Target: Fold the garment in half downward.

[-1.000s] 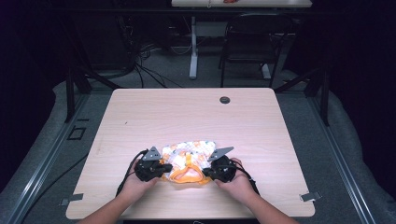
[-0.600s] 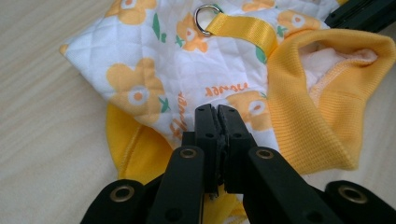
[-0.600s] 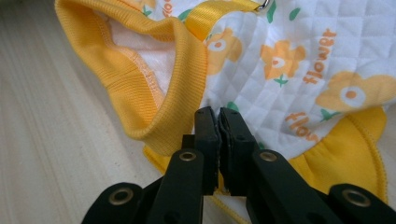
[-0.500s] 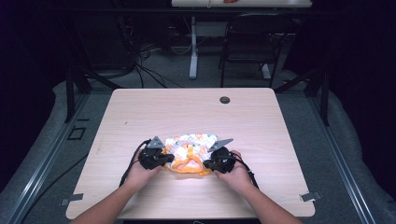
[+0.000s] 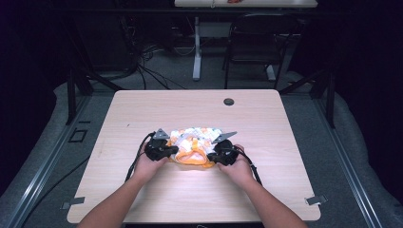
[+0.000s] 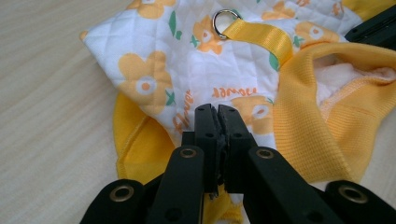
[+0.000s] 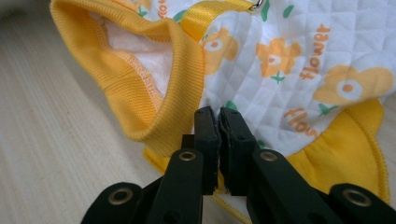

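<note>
A small quilted garment, white with orange flowers and yellow ribbed trim, lies bunched on the table between both grippers. My left gripper pinches its left edge, and in the left gripper view the jaws are pressed together on the fabric. A metal D-ring on a yellow strap lies beyond them. My right gripper grips the right edge. In the right gripper view its jaws are closed beside the ribbed yellow opening. A hand holds each gripper.
The light wooden table has a round black grommet near its far edge. Tape marks sit at the front corners. Behind the table are cables and a desk leg on the grey floor.
Both hands have slid away from the person toward the middle of the table, carrying the garment with them. The jaws stay closed.
</note>
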`<state>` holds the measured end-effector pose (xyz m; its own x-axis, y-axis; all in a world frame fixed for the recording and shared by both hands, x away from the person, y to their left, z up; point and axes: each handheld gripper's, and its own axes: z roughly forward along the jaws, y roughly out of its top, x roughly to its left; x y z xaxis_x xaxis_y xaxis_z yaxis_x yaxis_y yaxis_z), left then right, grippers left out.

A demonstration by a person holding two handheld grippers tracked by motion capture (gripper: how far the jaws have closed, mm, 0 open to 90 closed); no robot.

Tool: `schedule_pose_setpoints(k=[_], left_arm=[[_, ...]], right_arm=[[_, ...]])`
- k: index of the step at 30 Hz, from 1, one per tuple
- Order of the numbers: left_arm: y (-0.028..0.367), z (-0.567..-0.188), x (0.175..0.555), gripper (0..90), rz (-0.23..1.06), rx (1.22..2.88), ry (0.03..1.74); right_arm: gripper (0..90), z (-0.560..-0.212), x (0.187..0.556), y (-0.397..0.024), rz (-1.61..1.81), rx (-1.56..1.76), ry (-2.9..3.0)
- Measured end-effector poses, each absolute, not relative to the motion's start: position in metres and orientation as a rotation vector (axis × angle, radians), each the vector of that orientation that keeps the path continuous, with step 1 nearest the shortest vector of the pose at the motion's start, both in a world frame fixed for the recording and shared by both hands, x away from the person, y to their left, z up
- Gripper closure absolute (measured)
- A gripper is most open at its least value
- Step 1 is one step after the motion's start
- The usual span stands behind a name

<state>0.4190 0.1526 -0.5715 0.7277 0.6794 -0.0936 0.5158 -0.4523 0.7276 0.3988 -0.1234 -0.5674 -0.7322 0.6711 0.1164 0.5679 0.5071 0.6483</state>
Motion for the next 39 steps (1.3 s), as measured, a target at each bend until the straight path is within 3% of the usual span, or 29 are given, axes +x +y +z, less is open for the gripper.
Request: schedule_pose_setpoints(k=[22, 39], left_arm=[[0.153, -0.568, 0.428, 85.6, 0.268, 2.114, 0.939], [0.164, -0.525, 0.389, 83.1, 0.285, 2.104, 0.848]], right_arm=[[83.2, -0.565, 0.41, -0.123, 1.032, 1.112, 2.541], [79.9, -0.522, 0.377, -0.13, 1.08, 0.982, 2.533]])
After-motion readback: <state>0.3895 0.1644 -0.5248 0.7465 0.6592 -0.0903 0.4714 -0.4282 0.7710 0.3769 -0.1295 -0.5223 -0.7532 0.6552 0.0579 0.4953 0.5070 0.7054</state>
